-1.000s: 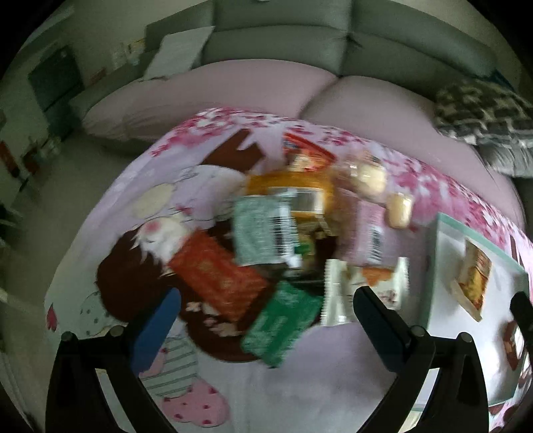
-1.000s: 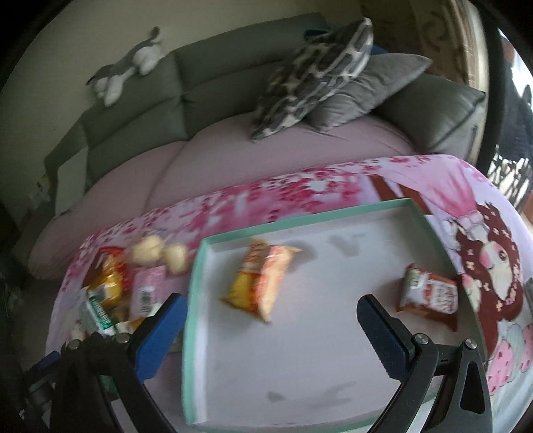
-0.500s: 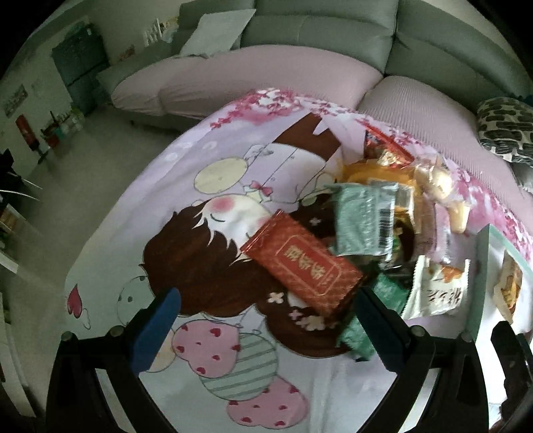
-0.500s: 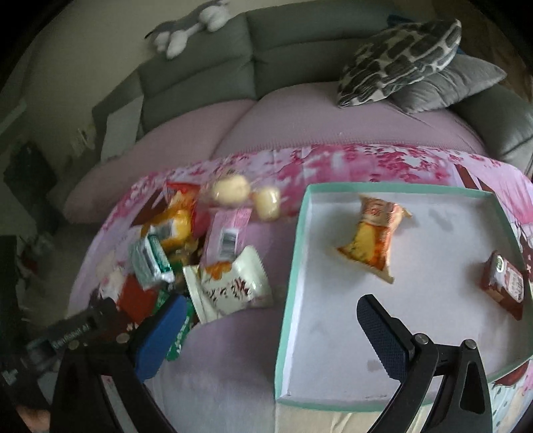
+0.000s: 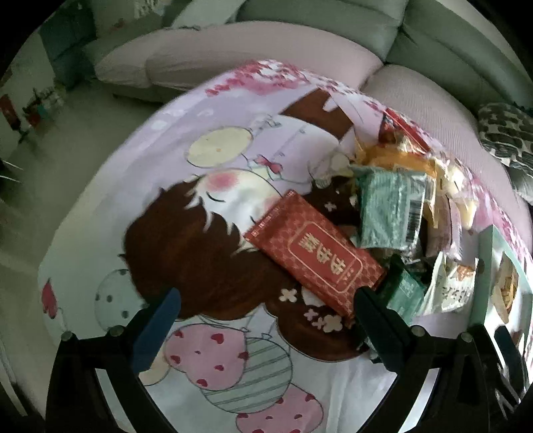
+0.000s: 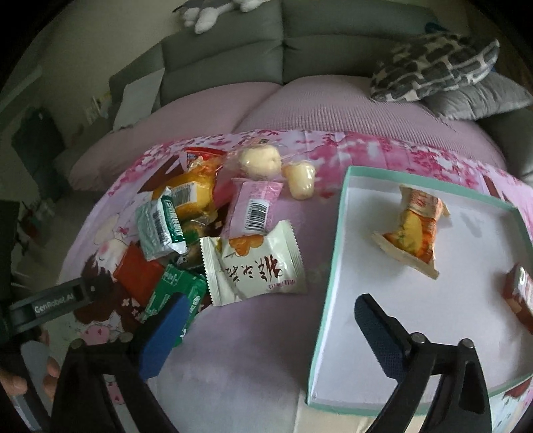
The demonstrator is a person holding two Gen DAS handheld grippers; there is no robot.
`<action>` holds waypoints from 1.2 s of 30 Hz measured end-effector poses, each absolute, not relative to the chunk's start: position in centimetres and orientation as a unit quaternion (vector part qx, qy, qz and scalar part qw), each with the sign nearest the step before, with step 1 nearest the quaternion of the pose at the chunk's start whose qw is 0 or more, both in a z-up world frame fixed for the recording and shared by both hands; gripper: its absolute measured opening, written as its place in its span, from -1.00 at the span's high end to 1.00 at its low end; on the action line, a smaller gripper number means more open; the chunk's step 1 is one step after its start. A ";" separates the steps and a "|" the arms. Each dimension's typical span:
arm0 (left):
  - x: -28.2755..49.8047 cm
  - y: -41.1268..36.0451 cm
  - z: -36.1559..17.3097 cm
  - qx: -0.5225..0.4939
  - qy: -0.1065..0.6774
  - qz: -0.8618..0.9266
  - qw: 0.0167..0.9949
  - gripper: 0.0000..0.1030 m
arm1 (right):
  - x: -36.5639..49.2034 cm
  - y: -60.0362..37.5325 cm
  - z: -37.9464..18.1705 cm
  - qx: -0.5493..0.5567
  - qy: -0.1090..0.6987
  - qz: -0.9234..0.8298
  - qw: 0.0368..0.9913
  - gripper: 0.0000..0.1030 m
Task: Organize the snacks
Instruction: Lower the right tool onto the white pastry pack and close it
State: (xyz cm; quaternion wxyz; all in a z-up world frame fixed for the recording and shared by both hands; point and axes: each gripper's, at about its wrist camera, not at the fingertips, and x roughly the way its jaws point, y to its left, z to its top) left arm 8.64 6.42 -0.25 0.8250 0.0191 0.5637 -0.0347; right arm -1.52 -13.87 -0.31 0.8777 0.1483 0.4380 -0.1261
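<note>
A heap of snack packets lies on the cartoon-print cloth (image 5: 206, 353). In it are a red packet (image 5: 316, 256), a pale green one (image 5: 389, 213), a dark green one (image 6: 176, 289), a pink one (image 6: 255, 206) and a white one (image 6: 253, 263). My left gripper (image 5: 266, 319) is open over the cloth, and its right finger sits by the red packet's near end. My right gripper (image 6: 269, 329) is wide and closing slightly with nothing between its pads. It straddles the rim of the mint tray (image 6: 333, 253), just short of the white packet. The tray holds an orange packet (image 6: 411, 233) and a red-brown one (image 6: 519, 293).
A grey sofa (image 6: 333, 60) with lilac seat cushions runs behind the table. On it are patterned pillows (image 6: 433, 66) and a plush toy (image 6: 213, 13). The left gripper's black body (image 6: 56, 303) and a hand (image 6: 50, 369) sit at the lower left. The cloth's left edge drops to the floor (image 5: 50, 160).
My right gripper has swung left, from over the tray to the tray's left rim, facing the heap. My left gripper has moved left and lower, so the heap now lies at its right.
</note>
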 end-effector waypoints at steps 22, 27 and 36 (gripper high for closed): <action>10.5 4.7 -1.6 0.017 0.572 -0.041 0.819 -1.00 | 3.6 -12.7 -3.5 0.072 0.480 -0.130 0.865 -0.65; 10.2 3.8 -1.8 0.029 0.573 -0.045 0.818 -1.00 | 4.2 -12.7 -4.0 0.079 0.484 -0.127 0.862 -0.61; 10.0 3.8 -1.5 0.031 0.571 -0.046 0.819 -1.00 | 4.0 -13.1 -4.2 0.105 0.478 -0.114 0.865 -0.18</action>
